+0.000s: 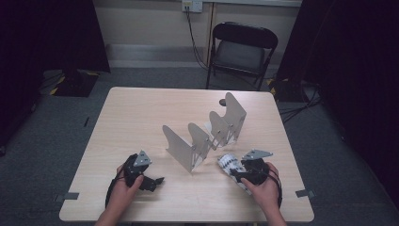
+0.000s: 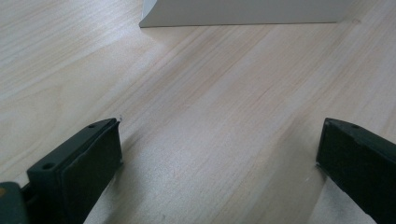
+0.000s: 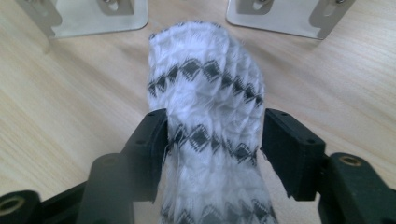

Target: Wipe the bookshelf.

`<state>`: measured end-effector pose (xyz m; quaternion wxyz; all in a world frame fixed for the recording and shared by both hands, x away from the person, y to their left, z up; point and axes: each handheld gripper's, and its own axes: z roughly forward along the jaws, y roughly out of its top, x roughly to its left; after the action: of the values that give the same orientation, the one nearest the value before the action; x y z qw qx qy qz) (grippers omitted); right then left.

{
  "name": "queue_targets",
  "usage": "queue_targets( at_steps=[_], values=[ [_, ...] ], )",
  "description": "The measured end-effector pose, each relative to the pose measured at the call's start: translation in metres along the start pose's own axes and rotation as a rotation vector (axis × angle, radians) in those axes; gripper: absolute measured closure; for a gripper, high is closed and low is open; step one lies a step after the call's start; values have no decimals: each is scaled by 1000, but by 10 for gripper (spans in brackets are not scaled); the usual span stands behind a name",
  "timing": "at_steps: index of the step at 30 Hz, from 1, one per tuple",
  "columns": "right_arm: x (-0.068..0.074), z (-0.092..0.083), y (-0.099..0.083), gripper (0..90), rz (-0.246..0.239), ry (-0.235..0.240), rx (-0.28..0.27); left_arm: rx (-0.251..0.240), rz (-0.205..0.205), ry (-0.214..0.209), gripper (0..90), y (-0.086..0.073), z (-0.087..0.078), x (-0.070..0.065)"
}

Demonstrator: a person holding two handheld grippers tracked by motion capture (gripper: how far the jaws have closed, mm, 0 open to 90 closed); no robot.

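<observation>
A white knitted sock (image 3: 205, 88) with black diamond bands lies on the wooden table (image 1: 141, 113), in front of a metal rack (image 1: 202, 136) of upright plates. My right gripper (image 3: 215, 128) straddles the sock near its middle; the jaws stand at its two sides without squeezing it, so it is open. In the high view the sock (image 1: 228, 163) pokes out toward the rack from the right gripper (image 1: 237, 173). My left gripper (image 1: 157, 181) rests low at the table's front left, open wide, with bare wood between its jaws (image 2: 219, 135).
The rack's plate edge (image 2: 243, 11) and its bolted feet (image 3: 100, 16) lie close ahead of the grippers. A small dark disc (image 1: 222, 101) sits behind the rack. A folding chair (image 1: 242, 47) stands beyond the table's far edge.
</observation>
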<state>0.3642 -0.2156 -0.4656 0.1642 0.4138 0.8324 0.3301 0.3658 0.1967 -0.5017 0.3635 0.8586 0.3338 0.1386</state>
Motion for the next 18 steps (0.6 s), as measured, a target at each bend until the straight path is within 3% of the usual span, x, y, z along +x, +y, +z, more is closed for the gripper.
queue_targets(
  at_steps=[4,7,9,15,18],
  values=[
    [1,8,-5,432,-6,18,33,0,0,0,0,0,0,0],
    [7,15,-8,566,-34,11,32,0,0,0,0,0,0,0],
    [9,14,-8,702,-33,10,31,1,-1,1,0,0,0,0],
    [12,10,-1,770,-31,-5,79,0,0,0,0,0,0,0],
    [9,1,3,777,-2,-15,58,0,0,0,0,0,0,0]
  ],
)
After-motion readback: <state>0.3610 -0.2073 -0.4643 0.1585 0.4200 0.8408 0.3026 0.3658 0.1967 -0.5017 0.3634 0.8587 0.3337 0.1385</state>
